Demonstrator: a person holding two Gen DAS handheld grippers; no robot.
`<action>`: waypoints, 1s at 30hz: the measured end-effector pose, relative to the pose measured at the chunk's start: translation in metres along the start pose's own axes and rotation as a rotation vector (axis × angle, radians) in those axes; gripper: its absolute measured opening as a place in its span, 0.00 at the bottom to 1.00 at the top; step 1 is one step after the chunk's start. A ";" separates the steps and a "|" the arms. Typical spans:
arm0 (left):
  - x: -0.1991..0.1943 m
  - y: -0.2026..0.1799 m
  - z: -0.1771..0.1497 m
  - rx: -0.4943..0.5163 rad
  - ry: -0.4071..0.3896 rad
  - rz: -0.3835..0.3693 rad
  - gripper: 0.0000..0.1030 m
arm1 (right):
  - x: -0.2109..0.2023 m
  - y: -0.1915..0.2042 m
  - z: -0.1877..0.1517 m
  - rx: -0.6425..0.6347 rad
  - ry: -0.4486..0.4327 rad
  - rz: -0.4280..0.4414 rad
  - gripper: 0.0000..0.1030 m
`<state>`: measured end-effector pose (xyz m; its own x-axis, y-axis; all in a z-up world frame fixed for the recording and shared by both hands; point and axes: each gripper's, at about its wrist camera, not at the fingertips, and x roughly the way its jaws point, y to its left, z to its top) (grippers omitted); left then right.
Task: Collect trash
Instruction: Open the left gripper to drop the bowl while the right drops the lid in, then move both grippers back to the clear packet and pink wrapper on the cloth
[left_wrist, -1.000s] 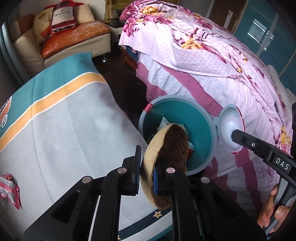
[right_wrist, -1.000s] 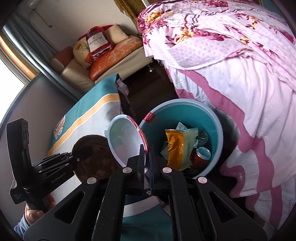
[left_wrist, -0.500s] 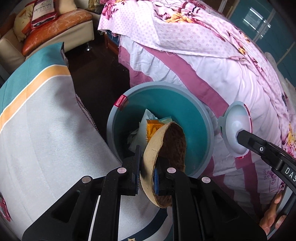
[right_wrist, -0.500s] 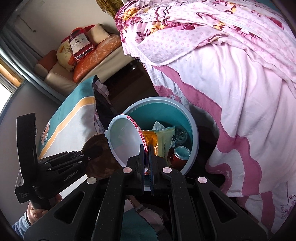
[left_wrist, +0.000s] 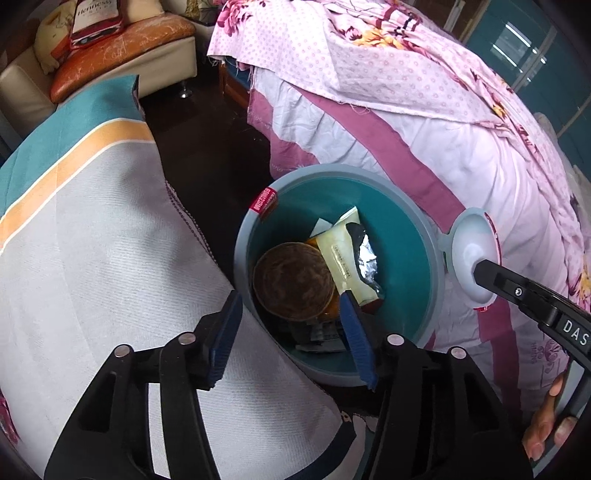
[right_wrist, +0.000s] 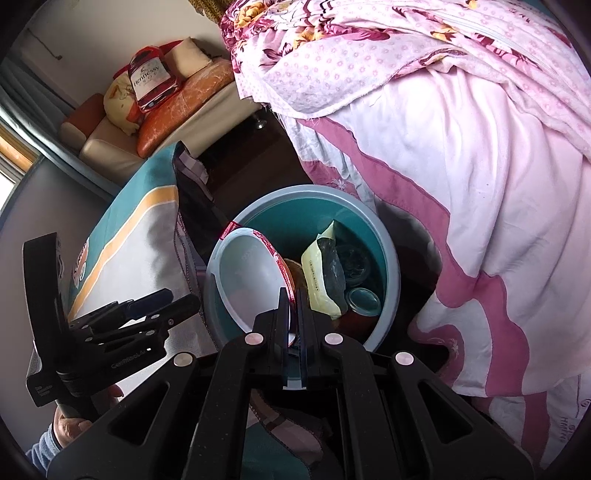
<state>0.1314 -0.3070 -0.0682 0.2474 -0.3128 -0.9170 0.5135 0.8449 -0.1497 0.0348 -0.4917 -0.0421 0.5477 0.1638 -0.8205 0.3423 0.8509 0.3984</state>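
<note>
Now the left hand-held gripper (left_wrist: 291, 325) is opening over the teal trash bin (left_wrist: 424, 236) with nothing between its jaws; the brown coconut shell (left_wrist: 293, 282) lies inside on a yellow wrapper (left_wrist: 343, 258). Only the right wrist view shows the right hand-held gripper (right_wrist: 293, 314) clamped on the white bowl (right_wrist: 251, 277) rim, plus a red can (right_wrist: 364, 302) in the bin.

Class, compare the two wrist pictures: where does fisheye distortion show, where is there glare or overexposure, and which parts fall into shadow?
Left wrist view: the bed bulges into a dome, corners vignette black, and foil on the torn wrapper in the bin glints. Right wrist view: the window at the left edge is blown out, and the floor beside the bin sits in deep shadow.
</note>
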 end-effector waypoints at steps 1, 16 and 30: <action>-0.004 0.002 -0.001 -0.003 -0.009 0.003 0.62 | 0.001 0.001 0.000 -0.002 0.001 -0.002 0.04; -0.032 0.024 -0.010 -0.071 -0.052 -0.028 0.82 | 0.016 0.013 0.004 -0.009 0.039 -0.037 0.32; -0.050 0.054 -0.030 -0.130 -0.067 -0.057 0.88 | 0.009 0.036 -0.004 -0.010 0.047 -0.087 0.72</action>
<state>0.1219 -0.2328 -0.0417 0.2778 -0.3863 -0.8795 0.4189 0.8727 -0.2509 0.0486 -0.4579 -0.0370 0.4803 0.1123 -0.8699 0.3793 0.8676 0.3214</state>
